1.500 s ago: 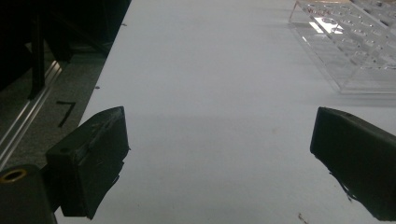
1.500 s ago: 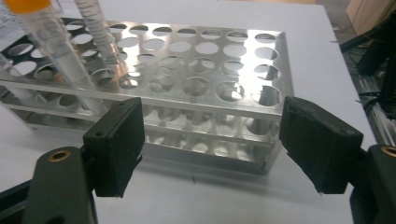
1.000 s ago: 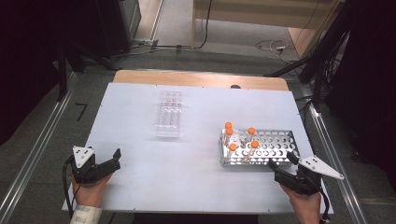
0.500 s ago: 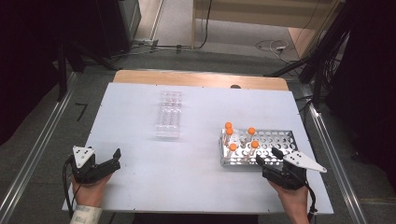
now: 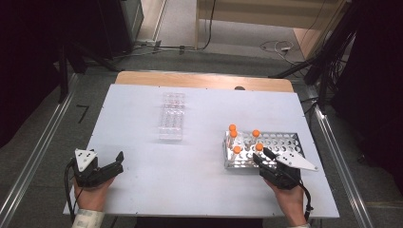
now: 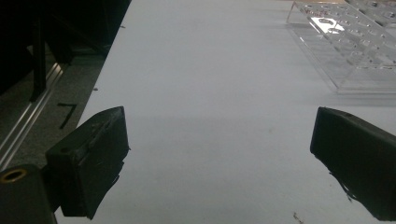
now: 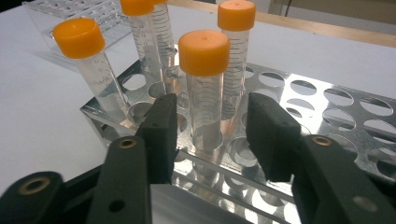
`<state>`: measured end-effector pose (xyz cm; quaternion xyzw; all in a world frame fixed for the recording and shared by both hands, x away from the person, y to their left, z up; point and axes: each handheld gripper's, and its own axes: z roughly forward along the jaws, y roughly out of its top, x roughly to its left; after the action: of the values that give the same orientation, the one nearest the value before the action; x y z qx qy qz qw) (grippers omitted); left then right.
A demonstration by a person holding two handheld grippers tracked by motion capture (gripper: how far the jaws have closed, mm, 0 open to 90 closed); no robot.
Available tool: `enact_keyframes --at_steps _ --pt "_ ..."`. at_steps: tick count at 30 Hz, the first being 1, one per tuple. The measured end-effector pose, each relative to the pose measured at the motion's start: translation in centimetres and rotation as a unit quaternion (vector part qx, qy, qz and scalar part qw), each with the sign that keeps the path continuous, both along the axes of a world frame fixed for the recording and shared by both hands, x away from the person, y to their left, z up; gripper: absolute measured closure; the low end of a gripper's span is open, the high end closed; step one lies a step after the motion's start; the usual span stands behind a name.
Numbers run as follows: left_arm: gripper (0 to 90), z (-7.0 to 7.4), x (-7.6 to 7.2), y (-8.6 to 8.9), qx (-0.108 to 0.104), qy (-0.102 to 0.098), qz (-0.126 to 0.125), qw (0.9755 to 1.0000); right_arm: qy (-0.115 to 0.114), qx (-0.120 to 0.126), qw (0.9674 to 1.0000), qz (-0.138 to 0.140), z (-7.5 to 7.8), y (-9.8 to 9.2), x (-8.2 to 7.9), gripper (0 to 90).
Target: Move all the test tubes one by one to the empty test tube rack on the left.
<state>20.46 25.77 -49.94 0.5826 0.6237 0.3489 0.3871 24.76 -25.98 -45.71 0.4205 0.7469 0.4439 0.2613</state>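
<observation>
Right tongs lining up on the first orange-capped tube, nothing lifted yet

Nearest us, our right tongs (image 7: 210, 135) sit at the near edge of the metal rack (image 5: 285, 142), jaws just closing in around the closest orange-capped tube (image 7: 205, 88) but with gaps either side, so no pinch yet. All the capped tubes we can see stand upright in the rack's left end, so we'd guess the moving part hasn't begun. Our left tongs (image 5: 107, 166) hover spread wide over bare worktop (image 5: 199, 190) at the near left, holding nothing. Farther back, the clear plastic rack (image 5: 171, 116) sits with no tubes in it, probably where the tubes are headed.
</observation>
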Motion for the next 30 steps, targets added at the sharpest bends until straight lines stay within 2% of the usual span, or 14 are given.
enact_keyframes --at_steps 4,9,14,22,24,30 --pt "4.7 0.0 -0.1 0.0 0.0 -0.002 0.001 1.0 -0.007 -0.006 1.0 0.002 -0.1 0.6 0.2 60.8" --pt "4.7 0.1 -0.1 -0.1 0.0 -0.003 -0.001 1.0 -0.008 -0.012 0.9999 0.001 -0.4 0.9 0.3 63.2" --pt "4.7 0.2 -0.2 -0.3 -0.002 -0.003 -0.003 1.0 -0.009 -0.018 0.9997 -0.011 -0.6 1.3 0.4 70.4" --pt "4.7 0.1 -0.1 -0.4 -0.002 -0.002 -0.007 1.0 -0.01 -0.009 0.9998 -0.014 -0.3 1.2 0.4 71.1" --pt "4.7 0.1 -0.1 -0.5 0.001 0.001 -0.008 1.0 -0.006 -0.004 0.9999 -0.014 0.0 1.1 0.5 71.2" --pt "4.7 0.2 -0.1 -0.7 -0.001 -0.001 -0.013 0.9999 -0.013 0.001 0.9998 -0.013 0.9 0.9 0.4 71.3"
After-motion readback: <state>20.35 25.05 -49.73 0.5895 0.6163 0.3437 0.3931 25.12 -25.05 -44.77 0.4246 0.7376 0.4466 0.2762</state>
